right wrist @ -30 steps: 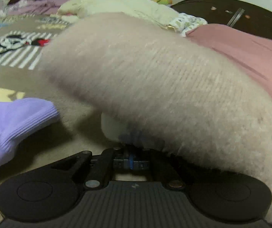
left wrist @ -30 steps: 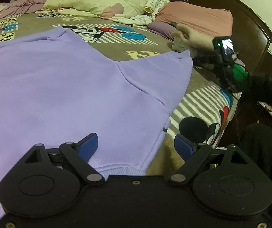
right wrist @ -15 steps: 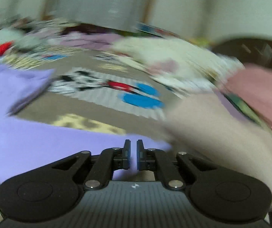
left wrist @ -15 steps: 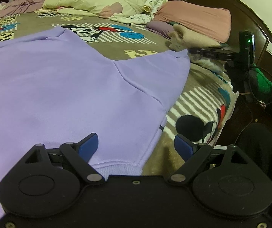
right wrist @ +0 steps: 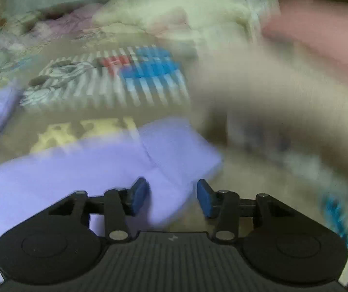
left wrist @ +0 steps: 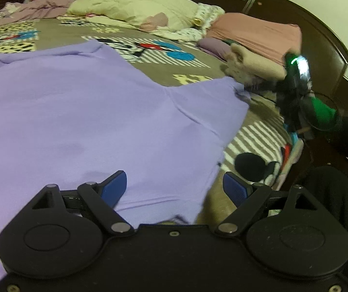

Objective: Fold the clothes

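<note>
Both tongs released, my right gripper [right wrist: 172, 199] straddles the purple sleeve cuff [right wrist: 181, 146] at lower centre: pinch squarely, while my left gripper [left wrist: 175, 188] waits over the hem [left wrist: 164, 204].

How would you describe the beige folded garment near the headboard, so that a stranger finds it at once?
Start at the dark wooden headboard at the far right end of the bed. Below it lies a pink pillow, and the beige folded garment rests against the pillow's front, beside the cuff of the purple sweatshirt. It alone is fuzzy, tan and folded; the cream quilt farther back is paler and crumpled.
</note>
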`<state>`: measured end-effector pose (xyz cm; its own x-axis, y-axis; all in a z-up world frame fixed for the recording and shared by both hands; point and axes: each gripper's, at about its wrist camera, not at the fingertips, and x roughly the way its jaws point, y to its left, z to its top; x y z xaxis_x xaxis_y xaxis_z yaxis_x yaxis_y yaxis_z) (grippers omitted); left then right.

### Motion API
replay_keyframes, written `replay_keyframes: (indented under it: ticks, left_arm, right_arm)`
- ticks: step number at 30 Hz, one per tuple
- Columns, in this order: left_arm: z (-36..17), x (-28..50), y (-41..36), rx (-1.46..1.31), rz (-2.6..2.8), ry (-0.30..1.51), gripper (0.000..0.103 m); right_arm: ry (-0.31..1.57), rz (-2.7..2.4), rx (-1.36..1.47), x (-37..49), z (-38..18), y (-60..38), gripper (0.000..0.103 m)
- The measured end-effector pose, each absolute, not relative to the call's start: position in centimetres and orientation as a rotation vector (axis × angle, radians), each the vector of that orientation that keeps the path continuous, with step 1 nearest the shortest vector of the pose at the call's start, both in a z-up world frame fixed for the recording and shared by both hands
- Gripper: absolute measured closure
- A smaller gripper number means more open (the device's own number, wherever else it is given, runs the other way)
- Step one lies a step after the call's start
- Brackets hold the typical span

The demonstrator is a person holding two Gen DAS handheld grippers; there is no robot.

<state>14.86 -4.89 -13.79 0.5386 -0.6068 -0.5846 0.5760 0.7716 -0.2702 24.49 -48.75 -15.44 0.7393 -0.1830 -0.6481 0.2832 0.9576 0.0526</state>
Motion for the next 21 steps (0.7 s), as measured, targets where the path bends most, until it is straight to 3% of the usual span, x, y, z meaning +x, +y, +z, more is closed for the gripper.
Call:
replay_keyframes:
  ticks: [5, 8, 15, 19, 21]
  left_arm:
    - [-12.3, 14.6, -1.0, -0.079, -0.563, 0.612, 0.019]
    - [-11.9, 14.7, 2.2, -0.097, -0.425, 0.559, 0.03]
    - [-13.0, 14.6, 9.8, -0.183, -0.093, 0.572, 0.031]
    - [-13.8, 12.8, 9.2, -0.145, -0.141, 0.576, 0.029]
    - [-15.6, 11.7, 7.1, 0.02, -0.139, 0.59, 0.026]
  right_arm:
    - [0.53, -0.181, 0.108, 20.6, -12.6, -42.1, 0.059]
    - [0.471, -0.016, 0.09, 18.4, -11.8, -36.1, 0.059]
    - [0.386, 0.35, -0.181, 14.1, -13.6, -23.7, 0.06]
    - [0.516, 0.415, -0.318, 13.5, -15.6, -19.9, 0.056]
    - [0.516, 0.394, -0.349, 12.7, -15.4, -19.4, 0.056]
